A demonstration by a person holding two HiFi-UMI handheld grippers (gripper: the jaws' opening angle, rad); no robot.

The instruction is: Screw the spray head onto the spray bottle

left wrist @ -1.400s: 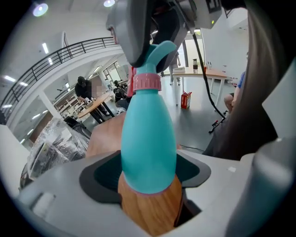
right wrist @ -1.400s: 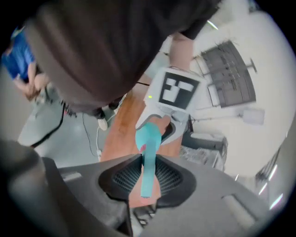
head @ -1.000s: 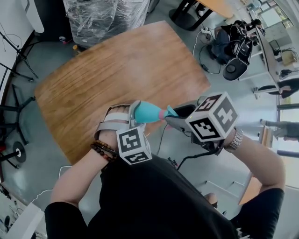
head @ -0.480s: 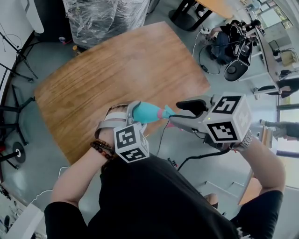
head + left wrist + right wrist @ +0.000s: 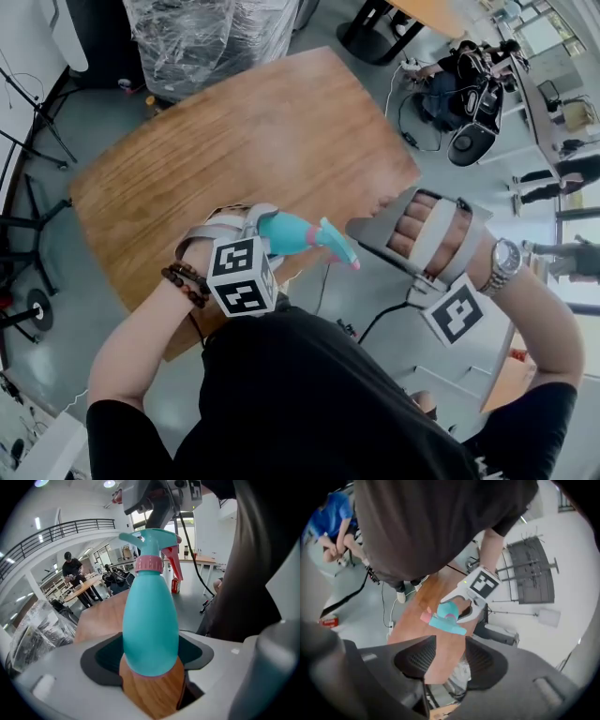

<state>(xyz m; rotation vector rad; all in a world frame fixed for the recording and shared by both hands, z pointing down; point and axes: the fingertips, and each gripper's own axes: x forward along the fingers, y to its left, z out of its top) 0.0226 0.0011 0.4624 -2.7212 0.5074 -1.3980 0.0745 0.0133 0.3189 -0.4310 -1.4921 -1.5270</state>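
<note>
The left gripper (image 5: pixel 150 660) is clamped on the lower body of the teal spray bottle (image 5: pixel 151 620), holding it tilted over the near edge of the wooden table (image 5: pixel 234 131). The spray head (image 5: pixel 154 543) sits on the bottle's neck at a pink collar (image 5: pixel 151 563). The right gripper (image 5: pixel 449 660) has just been opening its jaws, which now stand apart with nothing between them, close beside the spray head but clear of it
</note>
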